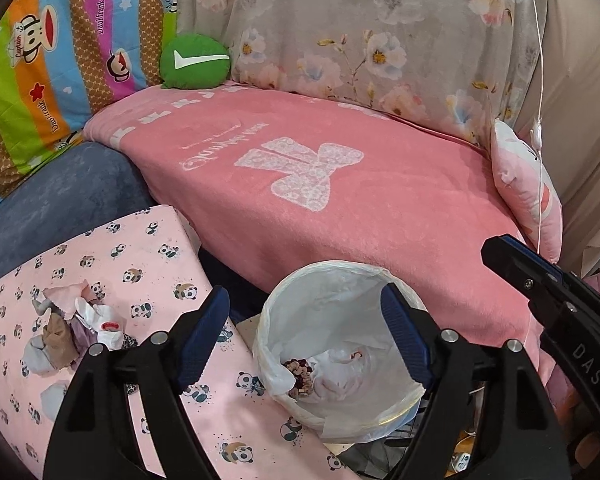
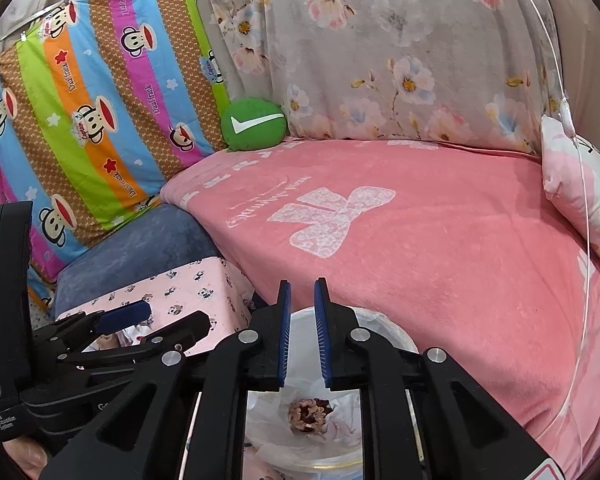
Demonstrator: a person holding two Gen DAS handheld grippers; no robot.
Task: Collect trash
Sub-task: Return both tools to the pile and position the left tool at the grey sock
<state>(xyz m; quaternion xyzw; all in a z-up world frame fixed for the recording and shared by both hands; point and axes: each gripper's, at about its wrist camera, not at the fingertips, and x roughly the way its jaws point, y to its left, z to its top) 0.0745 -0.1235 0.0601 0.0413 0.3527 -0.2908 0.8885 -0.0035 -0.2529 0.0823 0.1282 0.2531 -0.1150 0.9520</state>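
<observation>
Your left gripper (image 1: 304, 340) gapes wide above the lined bin (image 1: 340, 416); trash pile (image 1: 76, 328) lies left. Your right gripper (image 2: 302, 332), nearly closed and empty, hovers over the bin.

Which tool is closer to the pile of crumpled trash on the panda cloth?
Left. The left tool is open beside the crumpled wrapper pile on the pink panda cloth; the right tool hangs over the white lined bin, farther away.
</observation>
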